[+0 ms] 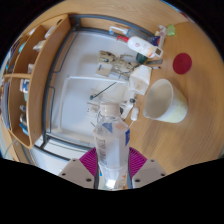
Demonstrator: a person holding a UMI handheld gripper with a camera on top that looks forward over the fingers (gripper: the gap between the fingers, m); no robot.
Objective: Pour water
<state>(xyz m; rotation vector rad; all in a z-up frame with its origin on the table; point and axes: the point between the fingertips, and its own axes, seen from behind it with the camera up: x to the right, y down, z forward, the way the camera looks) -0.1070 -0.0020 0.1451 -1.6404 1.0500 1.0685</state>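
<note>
Gripper fingers clamped either side of a clear water bottle, holding it upright over the grey tray. Just beyond, to the right, a pale cup waits; a red disc lies farther off on the wooden table.

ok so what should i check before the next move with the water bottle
1. Bottle between the fingers of the tongs: ok.
2. Bottle upright, nothing spilling: ok.
3. Bottle cap off: cannot tell.
4. White cup upright on the wooden counter, mouth open: ok.
5. Bottle mouth over the cup: not ok, the cup stands beyond the tongs and to the right, beside the sink.
6. Cup empty: cannot tell.
</note>
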